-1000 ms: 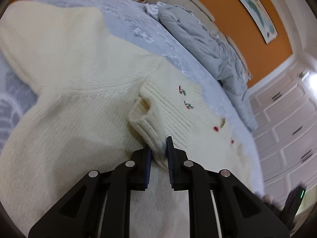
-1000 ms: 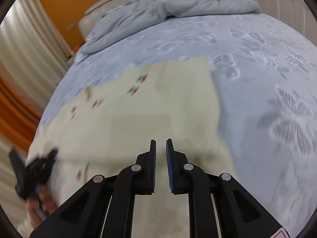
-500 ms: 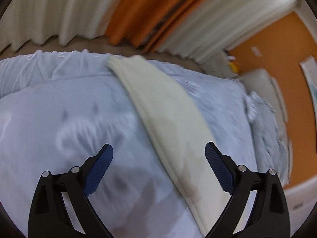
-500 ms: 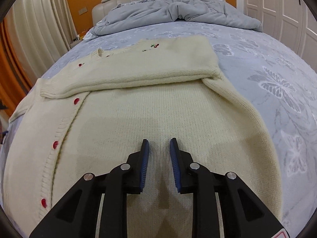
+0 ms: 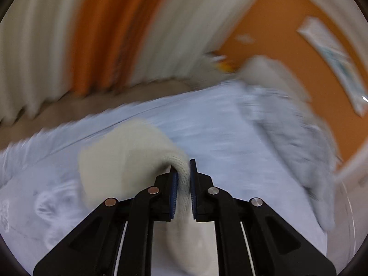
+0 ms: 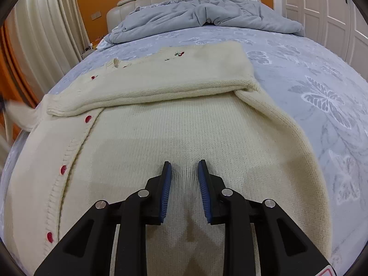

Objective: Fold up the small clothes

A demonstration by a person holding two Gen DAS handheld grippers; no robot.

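Note:
A cream knit cardigan (image 6: 174,138) with red buttons lies spread on the bed, one side folded over across its far part. My right gripper (image 6: 184,172) hovers just above its middle, jaws a little apart and empty. My left gripper (image 5: 183,172) is shut on a cream sleeve (image 5: 128,151) of the cardigan, which droops to the left over the sheet; this view is blurred by motion. The sleeve also shows at the left edge of the right wrist view (image 6: 20,117).
The bed has a pale blue butterfly-print sheet (image 6: 322,87). A crumpled grey duvet (image 6: 207,13) lies at the headboard. Curtains (image 5: 69,34) hang beyond the bed's left side, white wardrobe doors (image 6: 322,11) on the right.
My left gripper let go of the cardigan's front edge, opened wide over the sleeve, and has now shut on the sleeve and lifted it. My right gripper opened slightly.

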